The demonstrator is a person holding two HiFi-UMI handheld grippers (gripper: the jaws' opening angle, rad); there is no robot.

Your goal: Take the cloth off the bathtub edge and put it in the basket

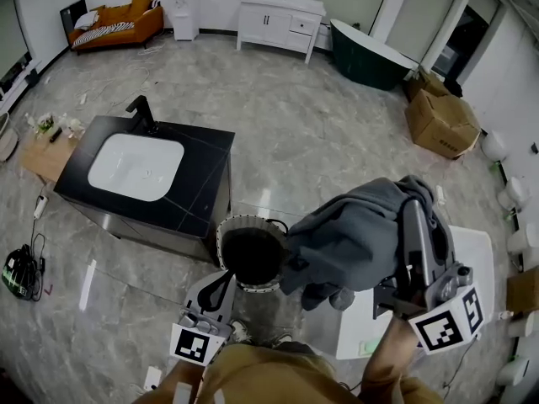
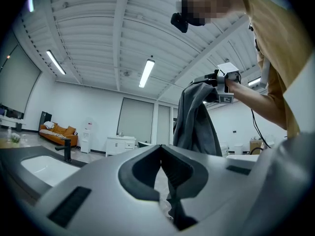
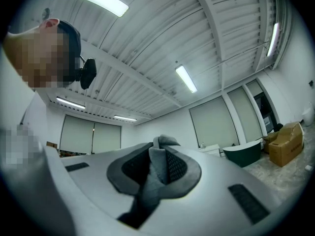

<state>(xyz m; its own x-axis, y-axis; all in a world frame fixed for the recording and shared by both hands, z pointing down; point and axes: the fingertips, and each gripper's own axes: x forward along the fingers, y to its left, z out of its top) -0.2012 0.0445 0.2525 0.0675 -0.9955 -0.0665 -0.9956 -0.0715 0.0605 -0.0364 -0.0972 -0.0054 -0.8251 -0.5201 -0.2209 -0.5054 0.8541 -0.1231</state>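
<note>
Head view: grey cloth (image 1: 354, 238) is up in the air, bunched, with its lower folds hanging down. Its left edge overlaps the right rim of the round basket (image 1: 227, 230) as seen from above; I cannot tell whether they touch. The basket stands on the grey floor (image 1: 320, 141), dark inside, just beside the corner of the black counter (image 1: 206, 183) with the white sink (image 1: 135, 167).

Right gripper view: my right claw (image 3: 160, 150) is clamped on a fold of the cloth. The fold pokes up past the tips and the rest trails down between the pads.

Left gripper view: my left claw (image 2: 161, 149) has its tips together and nothing between them. The cloth shows beyond them, draped from the right claw, which is raised higher than the left.

Head view, further out: the left claw sits low, near the basket's near rim, and points toward it. A dark green tub (image 1: 370, 53) and cardboard boxes (image 1: 442, 120) stand well apart at the far side.
</note>
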